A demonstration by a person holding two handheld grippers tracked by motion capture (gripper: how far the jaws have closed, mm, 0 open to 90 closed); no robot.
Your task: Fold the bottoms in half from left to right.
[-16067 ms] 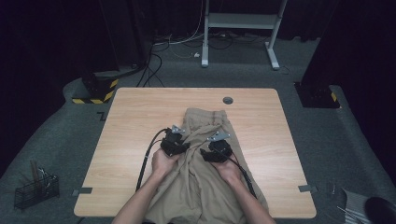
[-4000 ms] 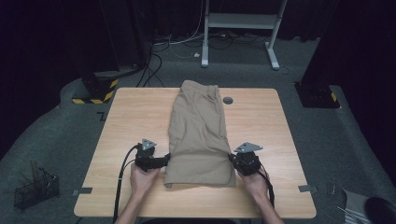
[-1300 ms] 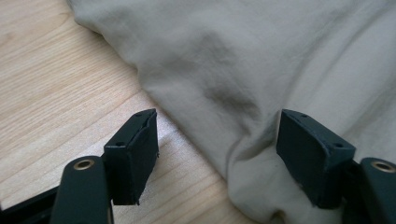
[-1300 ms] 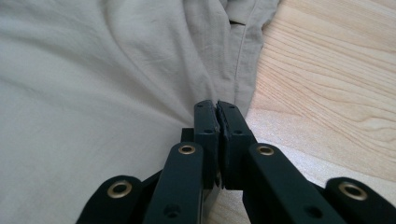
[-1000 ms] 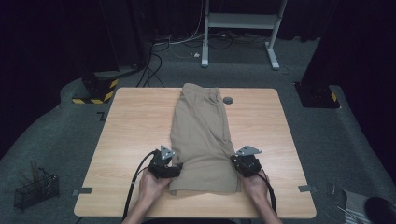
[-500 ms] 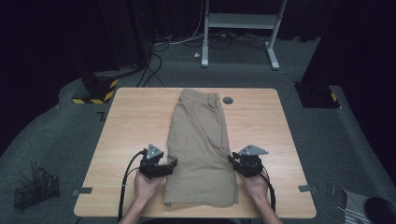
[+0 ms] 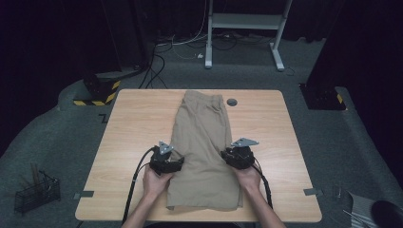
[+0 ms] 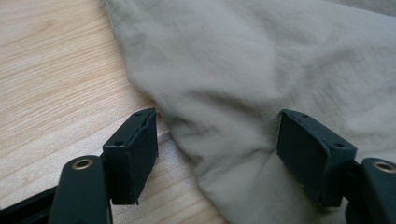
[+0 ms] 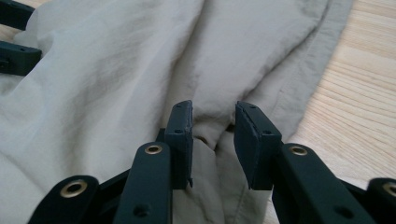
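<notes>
Khaki trousers (image 7: 203, 147) lie folded lengthwise, wrinkled; both grippers' fingers spread, released.

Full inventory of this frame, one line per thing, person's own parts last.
trousers: 1, beige, folded lengthwise down the middle of the table
table: 1, light wood, centre of the high view
round cap: 1, grey, in the tabletop near the far edge, right of the trousers
wire basket: 1, black, on the floor at lower left
striped block: 1, black and yellow, on the floor beyond the table's far left corner
white frame: 1, white, on the floor behind the table
cables: several, dark, on the floor behind the table
left gripper: 1, black, jaws wide open across the trousers' left edge
right gripper: 1, black, jaws just been opening, cloth fold between them, not pressed
hands: 2, at the near edge
</notes>
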